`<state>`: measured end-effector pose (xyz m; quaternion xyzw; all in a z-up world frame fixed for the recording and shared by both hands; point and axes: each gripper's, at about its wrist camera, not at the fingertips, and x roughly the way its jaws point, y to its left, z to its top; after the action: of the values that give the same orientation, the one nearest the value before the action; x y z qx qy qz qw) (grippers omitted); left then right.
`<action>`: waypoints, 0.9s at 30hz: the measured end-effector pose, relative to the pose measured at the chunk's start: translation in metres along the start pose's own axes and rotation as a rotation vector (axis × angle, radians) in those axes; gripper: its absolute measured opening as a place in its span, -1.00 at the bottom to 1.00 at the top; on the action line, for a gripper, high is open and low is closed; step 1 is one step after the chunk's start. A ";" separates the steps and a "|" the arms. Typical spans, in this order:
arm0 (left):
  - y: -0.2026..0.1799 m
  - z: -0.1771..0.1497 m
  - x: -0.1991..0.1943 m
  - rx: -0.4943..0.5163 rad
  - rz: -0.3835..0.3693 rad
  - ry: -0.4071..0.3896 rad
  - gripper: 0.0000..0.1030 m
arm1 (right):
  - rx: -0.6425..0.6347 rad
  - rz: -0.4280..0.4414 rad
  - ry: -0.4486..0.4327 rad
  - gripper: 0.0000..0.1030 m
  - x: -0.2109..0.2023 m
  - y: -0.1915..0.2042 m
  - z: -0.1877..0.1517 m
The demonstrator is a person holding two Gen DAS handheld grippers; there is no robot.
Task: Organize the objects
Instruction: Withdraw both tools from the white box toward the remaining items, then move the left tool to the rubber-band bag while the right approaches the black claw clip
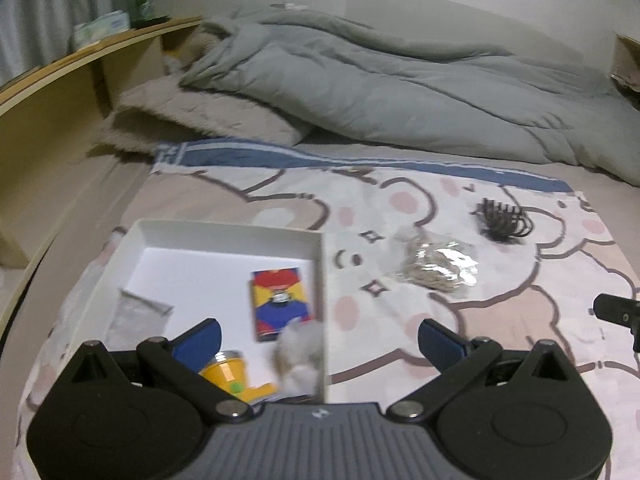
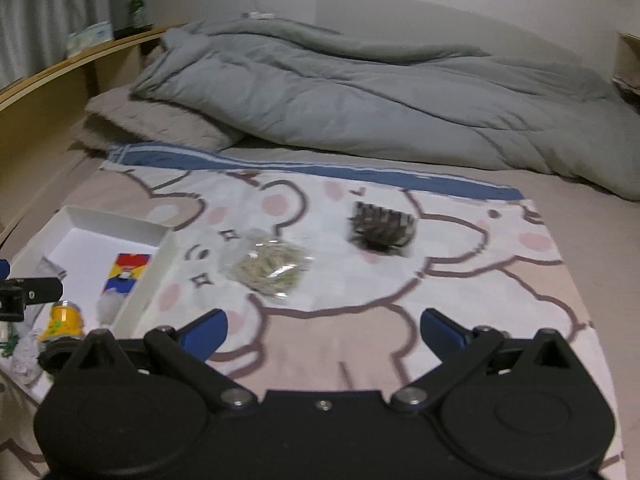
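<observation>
Already the white tray [image 1: 230, 230] on the bed holds a card box [image 1: 280, 304] (beside a yellow toy [image 1: 232, 374]). Left gripper [image 1: 320, 336] and right gripper [image 2: 324, 330] gape wide, empty; the clear bag [image 2: 270, 270] and black hair clip [image 2: 380, 226] lie on the blanket [image 2: 460, 292].

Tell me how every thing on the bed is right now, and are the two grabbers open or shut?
Left gripper: open, holding nothing.
Right gripper: open, holding nothing.
White box: no lid on it, partly filled.
Card pack: lying flat inside the box.
Yellow toy: in the box, on its side.
Fluffy ball: in the box, by its wall.
Clear bag: outside the box, on the blanket.
Black hair clip: outside the box, on the blanket.
</observation>
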<state>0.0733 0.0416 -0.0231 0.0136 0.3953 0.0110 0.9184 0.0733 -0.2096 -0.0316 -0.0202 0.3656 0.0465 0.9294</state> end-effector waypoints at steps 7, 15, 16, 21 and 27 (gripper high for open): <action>-0.037 0.003 0.007 0.031 -0.034 -0.015 1.00 | 0.060 -0.040 -0.011 1.00 -0.006 -0.040 -0.005; -0.065 0.006 0.016 0.068 -0.059 -0.032 1.00 | 0.066 -0.057 -0.032 1.00 -0.008 -0.064 -0.007; -0.068 0.006 0.018 0.074 -0.060 -0.034 1.00 | 0.068 -0.056 -0.036 1.00 -0.008 -0.067 -0.008; -0.082 0.006 0.032 0.109 -0.107 -0.045 1.00 | 0.097 -0.048 -0.040 1.00 -0.002 -0.075 -0.004; -0.102 0.009 0.057 0.194 -0.162 -0.045 1.00 | 0.177 -0.029 -0.003 1.00 0.023 -0.086 0.020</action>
<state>0.1197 -0.0587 -0.0621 0.0707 0.3734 -0.1017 0.9194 0.1122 -0.2921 -0.0323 0.0566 0.3667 0.0006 0.9286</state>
